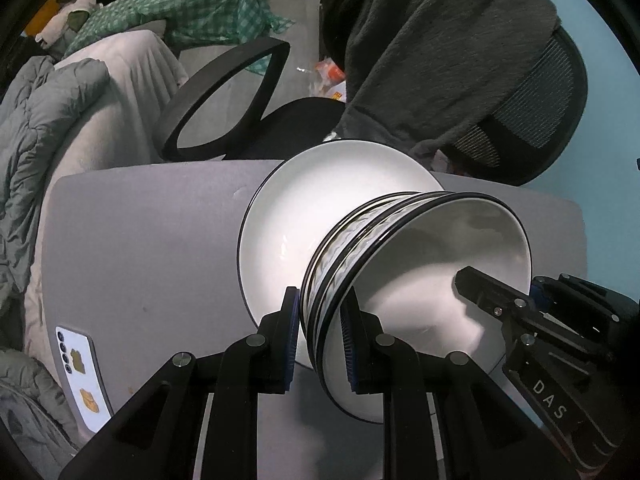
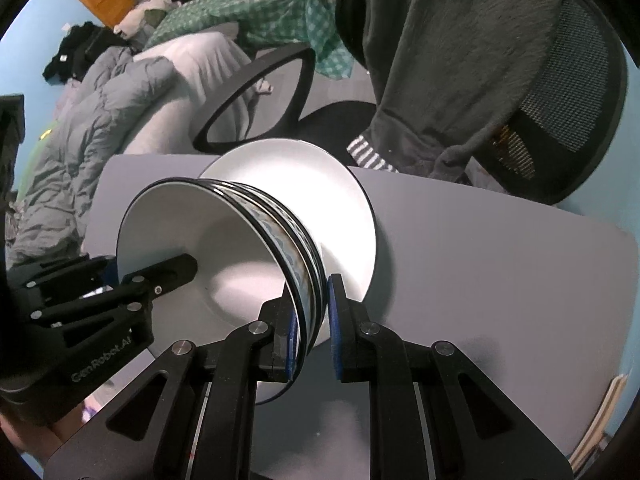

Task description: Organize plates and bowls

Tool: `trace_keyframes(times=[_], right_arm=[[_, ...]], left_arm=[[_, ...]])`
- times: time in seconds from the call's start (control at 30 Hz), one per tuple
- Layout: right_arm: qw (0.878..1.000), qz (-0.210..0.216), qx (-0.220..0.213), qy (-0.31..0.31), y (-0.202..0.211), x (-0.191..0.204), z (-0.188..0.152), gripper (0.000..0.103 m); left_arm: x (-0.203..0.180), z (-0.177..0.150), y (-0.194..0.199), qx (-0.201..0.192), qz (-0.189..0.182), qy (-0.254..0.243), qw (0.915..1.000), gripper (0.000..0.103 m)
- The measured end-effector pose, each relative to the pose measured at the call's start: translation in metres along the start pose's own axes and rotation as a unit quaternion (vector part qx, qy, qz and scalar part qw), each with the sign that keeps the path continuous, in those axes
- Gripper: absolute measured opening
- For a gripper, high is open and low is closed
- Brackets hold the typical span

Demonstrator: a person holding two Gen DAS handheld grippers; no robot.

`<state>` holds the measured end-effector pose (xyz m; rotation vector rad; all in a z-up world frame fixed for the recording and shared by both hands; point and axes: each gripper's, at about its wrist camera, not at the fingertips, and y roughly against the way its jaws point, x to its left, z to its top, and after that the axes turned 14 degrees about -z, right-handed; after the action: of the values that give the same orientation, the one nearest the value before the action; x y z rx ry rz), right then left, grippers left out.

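Bowls (image 1: 400,280), 3 nested with black rims, are gripped on opposite sides of the stack's rim: the left gripper (image 1: 320,340) and the right gripper (image 2: 310,328) each have their jaws nearly closed, pinching the wall. The stack is over a white plate (image 1: 320,200) that lies near the far edge of the grey tabletop (image 1: 140,240), and a phone (image 1: 82,376) lies at its left edge.
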<state>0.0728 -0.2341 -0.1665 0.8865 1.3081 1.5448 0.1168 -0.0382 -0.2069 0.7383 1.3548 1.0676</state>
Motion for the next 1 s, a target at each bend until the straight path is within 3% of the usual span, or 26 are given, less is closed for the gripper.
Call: trace_keyframes(times=[0.37, 0.67, 0.8, 0.87, 1.0], right_arm=[[1.000, -0.008, 0.025, 0.016, -0.013, 0.004, 0.019, 0.014], [0.999, -0.009, 0.031, 0.020, -0.014, 0.008, 0.021, 0.018], [0.999, -0.011, 0.025, 0.017, -0.012, 0.005, 0.023, 0.019], [1.000, -0.018, 0.018, 0.010, -0.006, 0.003, 0.026, 0.028], [1.000, -0.018, -0.013, -0.004, 0.020, -0.003, 0.033, 0.049]], left_arm=[[0.007, 0.011, -0.010, 0.009, 0.003, 0.009, 0.9999, 0.020], [0.002, 0.009, -0.010, 0.005, 0.014, -0.023, 0.9996, 0.021], [-0.006, 0.007, 0.004, -0.012, 0.040, -0.053, 0.9977, 0.024], [-0.008, 0.005, 0.017, -0.028, 0.045, -0.061, 0.9967, 0.035], [-0.011, 0.001, 0.049, -0.070, 0.040, -0.062, 0.9948, 0.045]])
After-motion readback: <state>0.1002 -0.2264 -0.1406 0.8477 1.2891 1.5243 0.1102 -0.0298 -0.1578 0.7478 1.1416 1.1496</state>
